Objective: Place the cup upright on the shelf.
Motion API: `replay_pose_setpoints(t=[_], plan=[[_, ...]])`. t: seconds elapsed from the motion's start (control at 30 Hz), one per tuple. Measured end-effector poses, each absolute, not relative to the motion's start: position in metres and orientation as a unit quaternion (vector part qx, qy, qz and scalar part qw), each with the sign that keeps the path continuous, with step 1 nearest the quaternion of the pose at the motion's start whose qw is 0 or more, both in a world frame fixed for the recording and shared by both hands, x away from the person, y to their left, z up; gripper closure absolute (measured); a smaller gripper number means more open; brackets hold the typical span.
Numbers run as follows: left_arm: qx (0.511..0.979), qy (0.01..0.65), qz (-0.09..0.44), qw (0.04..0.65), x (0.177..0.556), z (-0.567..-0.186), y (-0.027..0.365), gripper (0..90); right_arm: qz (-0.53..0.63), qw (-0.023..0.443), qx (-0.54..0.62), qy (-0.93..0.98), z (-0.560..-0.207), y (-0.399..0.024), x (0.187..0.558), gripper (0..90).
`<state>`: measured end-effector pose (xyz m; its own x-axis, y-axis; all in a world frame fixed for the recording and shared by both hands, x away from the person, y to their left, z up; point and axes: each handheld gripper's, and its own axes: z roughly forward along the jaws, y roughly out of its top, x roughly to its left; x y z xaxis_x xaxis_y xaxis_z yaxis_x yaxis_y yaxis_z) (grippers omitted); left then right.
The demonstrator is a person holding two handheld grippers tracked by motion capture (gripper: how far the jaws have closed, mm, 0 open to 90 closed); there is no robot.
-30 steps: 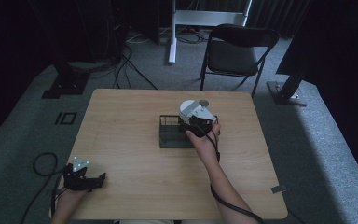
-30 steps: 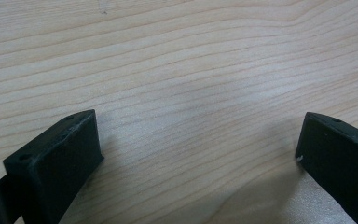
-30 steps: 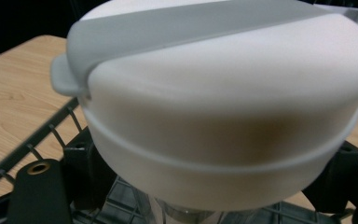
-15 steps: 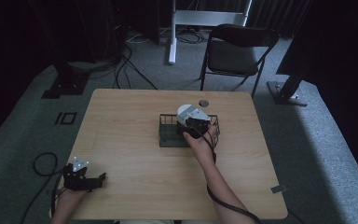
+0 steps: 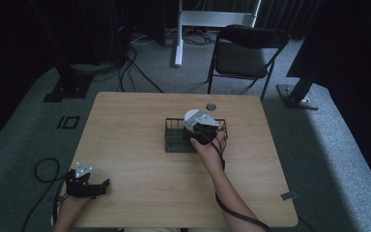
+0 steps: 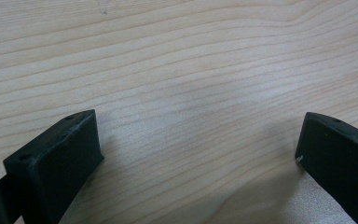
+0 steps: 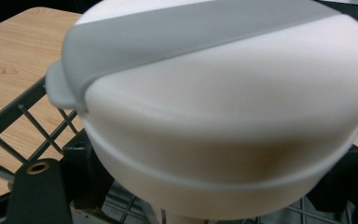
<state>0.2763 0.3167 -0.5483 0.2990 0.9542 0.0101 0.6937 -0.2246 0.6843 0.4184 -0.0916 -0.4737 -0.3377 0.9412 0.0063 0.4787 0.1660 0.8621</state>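
High view first, from the left: the left gripper (image 5: 88,185) rests at the near left corner of the wooden counter (image 5: 125,135), held in the person's left hand (image 5: 70,205), with its cable looping off onto the grey floor beside the counter. Left gripper view looks down at bare wood grain, and the two black fingers (image 6: 56,161) stand wide apart with nothing between them.

Toward the middle of the counter sits a black wire basket (image 5: 176,137), its open grid walls upright. The right gripper (image 5: 200,133) is over the basket's right part, gripped by the person's right hand (image 5: 211,147), whose forearm runs back to the near edge. A white round container (image 5: 193,117) with a grey band across its top sits at the gripper's far end, above the basket's back wall.

Right gripper view has that white round container (image 7: 223,112) very close, the grey band crossing its lid to a small tab at the left; the basket's (image 7: 32,126) wires and rim lie below and behind it. The fingers look closed on the container from underneath, though it hides most of them.

Farther right, a small dark round disc (image 5: 211,106) lies on the counter beyond the basket. A black folding chair (image 5: 244,53) stands on the floor past the far edge.
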Motion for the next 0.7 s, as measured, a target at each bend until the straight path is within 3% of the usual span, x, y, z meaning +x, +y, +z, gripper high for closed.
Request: replay_pose_setpoints(t=[0.7], plan=[[0.75, 0.549, 0.222, 0.294, 0.2763, -0.5483, 0.3166, 0.1, 0.428, 0.291, 0.485, 0.705, -0.4804, -0.0971, 0.413, 15.5]])
